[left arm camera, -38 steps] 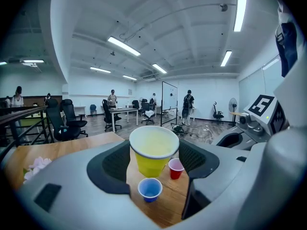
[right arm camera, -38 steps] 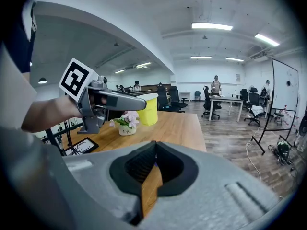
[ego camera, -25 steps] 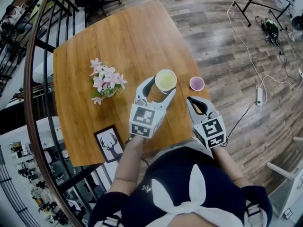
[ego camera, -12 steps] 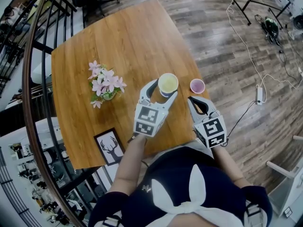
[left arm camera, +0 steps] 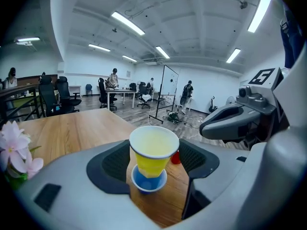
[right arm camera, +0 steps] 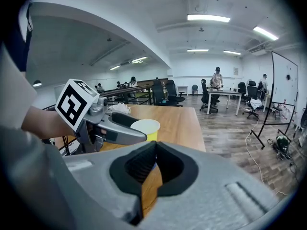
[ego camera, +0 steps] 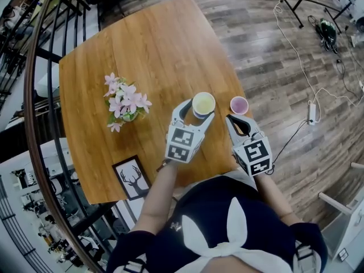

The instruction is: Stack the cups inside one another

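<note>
My left gripper (ego camera: 198,110) is shut on a yellow paper cup (ego camera: 203,104), one pad on each side of it. In the left gripper view the yellow cup (left arm camera: 153,150) hangs upright with its base just inside the mouth of a blue cup (left arm camera: 148,181), which stands on the wooden table (left arm camera: 72,131). A small pink-red cup (ego camera: 239,104) stands near the table's right edge, and a little of this red cup (left arm camera: 176,157) shows behind the yellow one. My right gripper (ego camera: 230,120) hovers just below the pink cup, shut and empty, its jaws pressed together (right arm camera: 154,150).
A small vase of pink flowers (ego camera: 126,104) stands left of the cups. A framed deer picture (ego camera: 132,175) lies at the table's near-left corner. A black railing (ego camera: 40,95) curves past the table's left side. Cables (ego camera: 310,90) lie on the plank floor to the right.
My left gripper has sunk with the yellow cup and drifted slightly right, bringing the cup's base into the blue cup's mouth. The right gripper has hardly moved.
</note>
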Available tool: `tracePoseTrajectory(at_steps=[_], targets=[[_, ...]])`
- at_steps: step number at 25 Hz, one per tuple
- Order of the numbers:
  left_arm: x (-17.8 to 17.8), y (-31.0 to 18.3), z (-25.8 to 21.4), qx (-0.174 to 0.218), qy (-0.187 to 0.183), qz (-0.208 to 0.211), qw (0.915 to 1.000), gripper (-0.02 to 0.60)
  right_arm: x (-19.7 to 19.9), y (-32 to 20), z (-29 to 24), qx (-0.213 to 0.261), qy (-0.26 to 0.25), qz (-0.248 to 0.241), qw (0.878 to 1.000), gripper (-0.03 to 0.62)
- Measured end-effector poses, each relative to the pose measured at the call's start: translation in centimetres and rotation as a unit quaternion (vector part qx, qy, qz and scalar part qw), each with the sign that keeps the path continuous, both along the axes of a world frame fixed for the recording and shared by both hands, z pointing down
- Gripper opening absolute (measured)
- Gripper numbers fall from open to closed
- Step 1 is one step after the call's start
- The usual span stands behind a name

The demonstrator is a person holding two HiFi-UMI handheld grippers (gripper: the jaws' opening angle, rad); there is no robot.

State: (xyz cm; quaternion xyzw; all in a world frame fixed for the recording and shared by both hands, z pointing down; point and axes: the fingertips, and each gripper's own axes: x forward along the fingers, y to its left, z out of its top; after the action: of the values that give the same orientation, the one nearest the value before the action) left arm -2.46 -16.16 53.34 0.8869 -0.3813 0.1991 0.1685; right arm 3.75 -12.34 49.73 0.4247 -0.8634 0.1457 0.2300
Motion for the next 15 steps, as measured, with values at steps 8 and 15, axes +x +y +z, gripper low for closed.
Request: tracePoseTrajectory(at_steps=[8,15], targets=[[0.3,0.0,2.1,-0.024,-0.015,0.012,0.9995,0.331,0.1,-1.0,0.8,-0.007,0.004,0.002,1.0,-0.002],[0.2,0.4,4.2,-0.038,-0.031,0.014,0.9987,0.331,0.3,-1.7,1.0,-0.012,0.007,0.006,1.0,-0.002]])
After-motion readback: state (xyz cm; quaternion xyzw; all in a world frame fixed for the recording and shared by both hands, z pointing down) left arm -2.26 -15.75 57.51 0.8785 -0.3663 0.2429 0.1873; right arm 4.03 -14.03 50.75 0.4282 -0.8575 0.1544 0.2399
